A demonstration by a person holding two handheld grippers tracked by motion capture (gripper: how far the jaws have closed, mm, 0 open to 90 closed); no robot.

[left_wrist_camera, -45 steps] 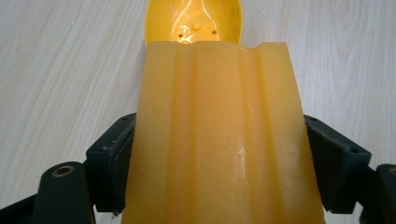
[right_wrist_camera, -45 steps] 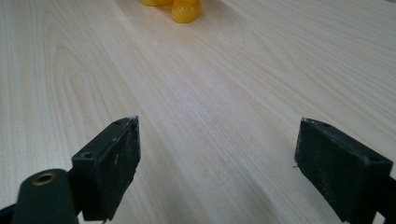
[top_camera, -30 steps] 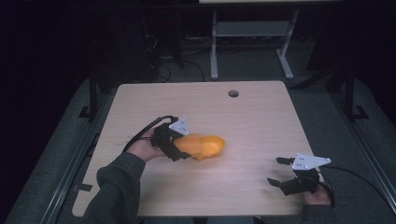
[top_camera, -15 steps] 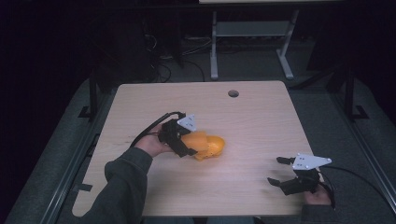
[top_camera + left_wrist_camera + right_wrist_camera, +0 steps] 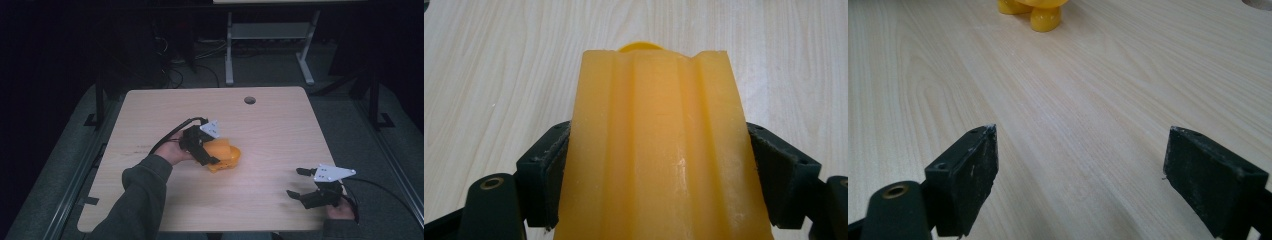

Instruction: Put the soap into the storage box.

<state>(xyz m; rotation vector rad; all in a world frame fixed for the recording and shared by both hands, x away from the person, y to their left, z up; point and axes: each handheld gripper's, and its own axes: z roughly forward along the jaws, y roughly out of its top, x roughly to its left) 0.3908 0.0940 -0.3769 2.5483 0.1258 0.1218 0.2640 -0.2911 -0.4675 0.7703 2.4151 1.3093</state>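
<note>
An orange-yellow ridged object (image 5: pixel 223 153) stands on the wooden table (image 5: pixel 280 130) near its middle. My left gripper (image 5: pixel 212 152) is shut on it; in the left gripper view the object (image 5: pixel 654 150) sits between both black jaws and hides the fingertips. At the table's front right my right gripper (image 5: pixel 296 183) stands open with nothing between its fingers. The right gripper view looks across the bare wood from the gripper (image 5: pixel 1080 170) toward the object's yellow feet (image 5: pixel 1035 12) far off.
A round cable hole (image 5: pixel 249 100) lies near the table's far edge. A white-legged stand (image 5: pixel 267 40) and cables sit on the floor behind the table. A black cable (image 5: pixel 170 132) trails from the left gripper.
My left gripper has pushed forward and turned with the orange object, tilting it up. The right gripper has stayed put.
</note>
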